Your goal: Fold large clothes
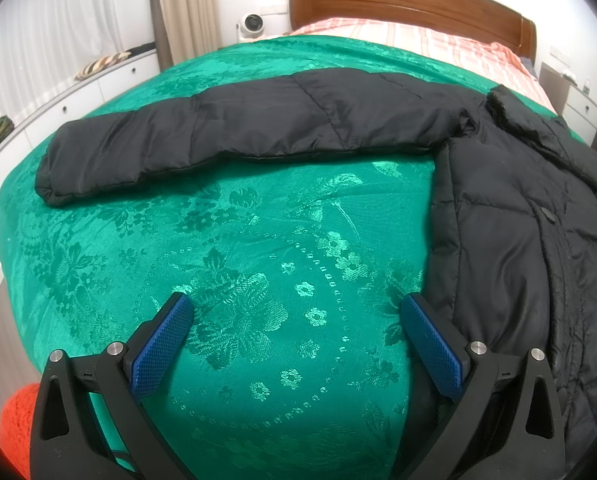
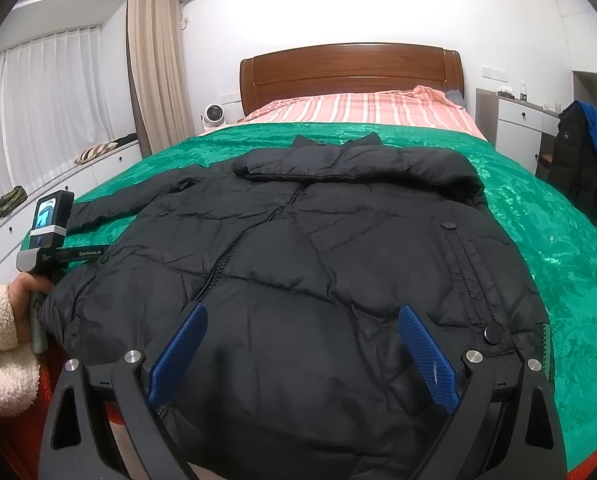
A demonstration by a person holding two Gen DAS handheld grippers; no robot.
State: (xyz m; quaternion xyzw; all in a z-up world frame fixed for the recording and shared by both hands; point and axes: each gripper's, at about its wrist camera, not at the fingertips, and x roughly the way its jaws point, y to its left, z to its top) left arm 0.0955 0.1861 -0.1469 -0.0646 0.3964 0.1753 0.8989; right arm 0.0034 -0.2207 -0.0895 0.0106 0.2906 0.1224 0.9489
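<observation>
Left wrist view: your left gripper [image 1: 294, 308] gapes over the green bedspread [image 1: 258, 240]; your right gripper [image 2: 302, 320] (also spread) hovers above the black jacket [image 2: 318, 248].

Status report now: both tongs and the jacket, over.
Left tongs open, above green bedspread. Right tongs open over black padded jacket. Left sleeve spread out, unfolded. Nothing blocking.

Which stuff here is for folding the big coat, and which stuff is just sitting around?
For the job:
black puffer jacket, spread flat on the green bedspread
its sleeve, stretched out sideways
left gripper, open
right gripper, open

Just sitting around:
small white fan
striped pillow
dark coat hanging by the cabinet
pink striped sheet
</observation>
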